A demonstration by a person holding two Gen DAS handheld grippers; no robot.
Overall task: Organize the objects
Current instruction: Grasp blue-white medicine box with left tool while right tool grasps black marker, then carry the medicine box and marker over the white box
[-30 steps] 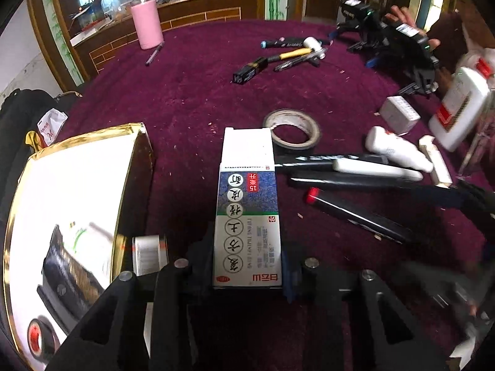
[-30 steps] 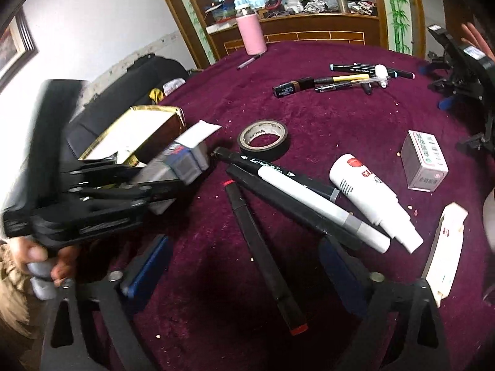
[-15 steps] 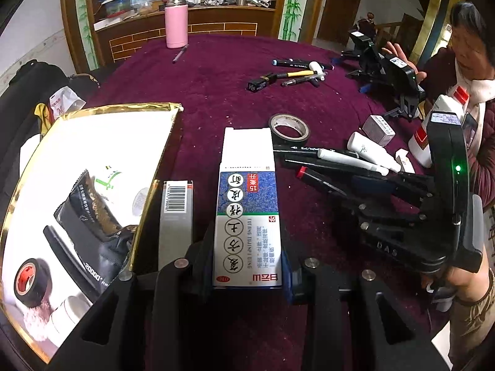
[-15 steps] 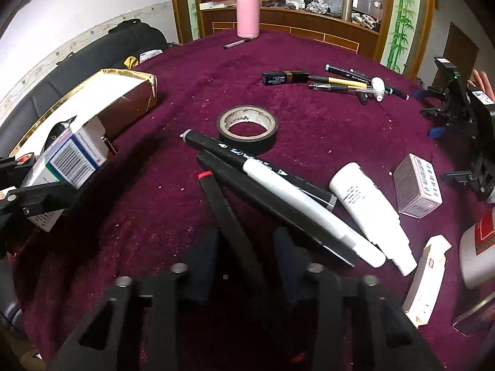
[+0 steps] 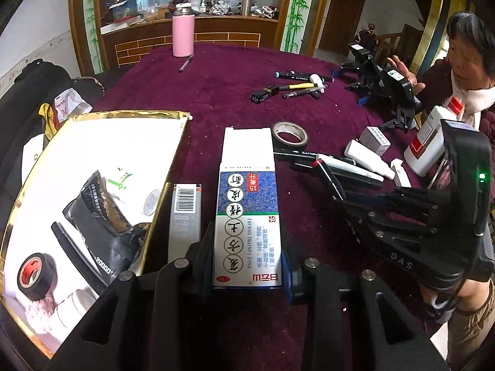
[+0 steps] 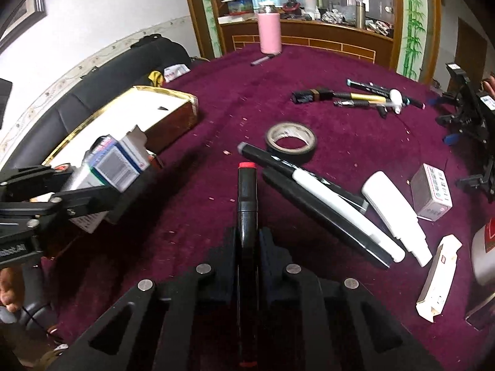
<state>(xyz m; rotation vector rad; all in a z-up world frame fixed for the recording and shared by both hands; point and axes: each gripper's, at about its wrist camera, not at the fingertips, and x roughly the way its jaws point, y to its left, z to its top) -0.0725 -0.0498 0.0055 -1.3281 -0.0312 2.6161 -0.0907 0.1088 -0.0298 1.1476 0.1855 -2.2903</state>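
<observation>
The left gripper [image 5: 247, 266] pinches a blue-and-white carton [image 5: 247, 207] by its near end, the carton jutting forward over the cloth just beside the gold-rimmed box [image 5: 173, 167] that sits at the tabletop's left edge. The right gripper [image 6: 247, 247] is clamped on a black marker [image 6: 246, 191] with a red cap, held along the fingers and lifted clear of the other markers [image 6: 321, 198] lying toward the right side of the tabletop. Likely both are bound for the box. The carton's far flap looks open, so tilting it over the rim could spill what is inside, if anything is. The grip is on one end only, so the long overhang could swing or slip if it knocks the rim or the grey carton [image 5: 185, 213] leaning against the box's right wall. The marker is smooth and round; it could slide or roll in the jaws. The two grippers are near each other and could collide if both reach for the box together
</observation>
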